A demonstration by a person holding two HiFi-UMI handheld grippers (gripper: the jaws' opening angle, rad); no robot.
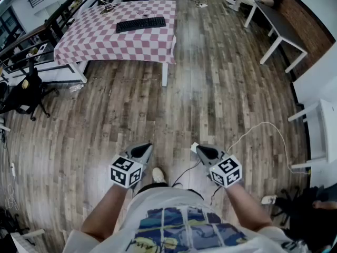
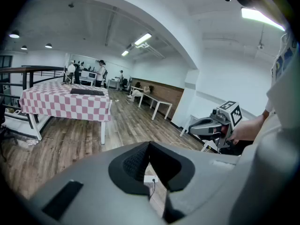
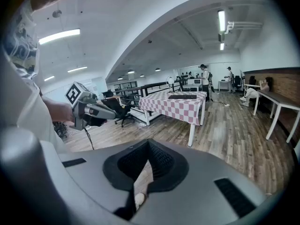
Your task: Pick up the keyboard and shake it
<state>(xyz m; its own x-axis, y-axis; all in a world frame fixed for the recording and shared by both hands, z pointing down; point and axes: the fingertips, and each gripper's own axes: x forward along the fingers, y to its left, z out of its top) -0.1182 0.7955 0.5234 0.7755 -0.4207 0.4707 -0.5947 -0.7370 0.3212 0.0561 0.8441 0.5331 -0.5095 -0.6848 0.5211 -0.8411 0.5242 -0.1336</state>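
Head view first: both grippers sit low in the frame, close to the person's body, over the wooden floor (image 1: pixel 210 99). The left gripper (image 1: pixel 142 151) has its jaws pressed together with nothing between them. The right gripper (image 1: pixel 202 152) is pressed together and empty as well. The keyboard (image 1: pixel 140 23) is far off at the top of the frame, lying flat on the pink-and-white checked table (image 1: pixel 105 44), well apart from both grippers. A white cable (image 1: pixel 263 126) loops across the floor to the right, and a black office chair (image 1: pixel 23 95) stands at the left edge.

Over to the left gripper view: the left gripper (image 2: pixel 149 146) shows its dark pads meeting at the tip, closed on nothing. The keyboard (image 2: pixel 87 92) is a dark strip on the checked table (image 2: pixel 61 106), away across the room to the left. The right gripper (image 2: pixel 194 127) floats at the right, held in a hand.

Now the right gripper view: the right gripper (image 3: pixel 149 144) has its jaws together and carries nothing. The keyboard (image 3: pixel 183 96) rests on the checked table (image 3: pixel 173 108) straight ahead, some way off. The left gripper (image 3: pixel 110 114) hangs at the left, its marker cube facing the camera.
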